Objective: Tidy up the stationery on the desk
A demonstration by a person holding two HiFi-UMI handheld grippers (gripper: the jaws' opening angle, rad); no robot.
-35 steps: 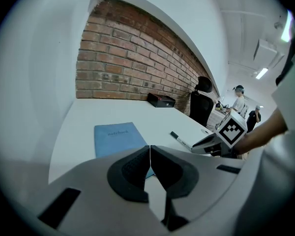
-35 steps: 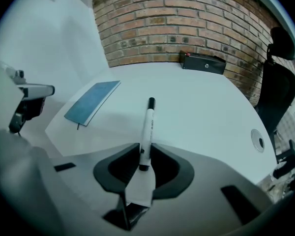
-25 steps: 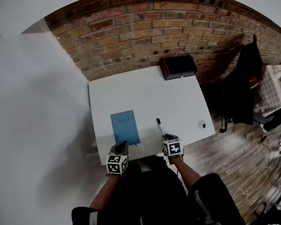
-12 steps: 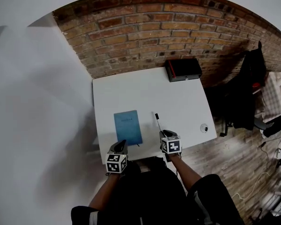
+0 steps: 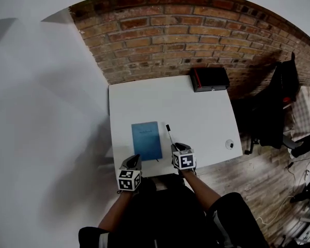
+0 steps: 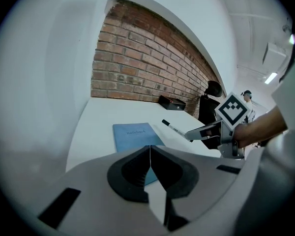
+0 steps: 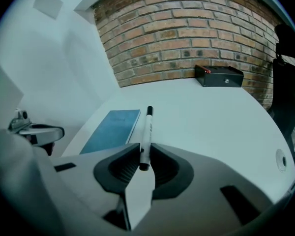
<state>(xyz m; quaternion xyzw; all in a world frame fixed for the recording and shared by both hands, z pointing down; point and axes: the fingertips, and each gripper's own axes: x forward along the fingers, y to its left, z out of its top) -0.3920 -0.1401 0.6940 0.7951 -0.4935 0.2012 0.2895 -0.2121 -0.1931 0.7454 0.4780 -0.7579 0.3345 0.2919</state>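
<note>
Head view: white desk set against a brick wall that fills the upper frame.

Blue notebook lies flat on the desk, left of centre, near the front edge.

Right gripper: jaws clamped on the near end of a white pen. The pen's black cap points away toward the wall. In the head view the pen runs just beside the notebook's right edge. Cannot tell whether it clears the desk surface.

Left gripper: jaws pressed together, nothing between them. It sits at the desk's front edge, lower left of the notebook, with the notebook's near corner just beyond its tips.

Black box with a red edge stands at the desk's far right corner, against the wall. Small round fitting is set in the desk near its right edge.

Dark chair stands on the wood floor at the right of the frame.
</note>
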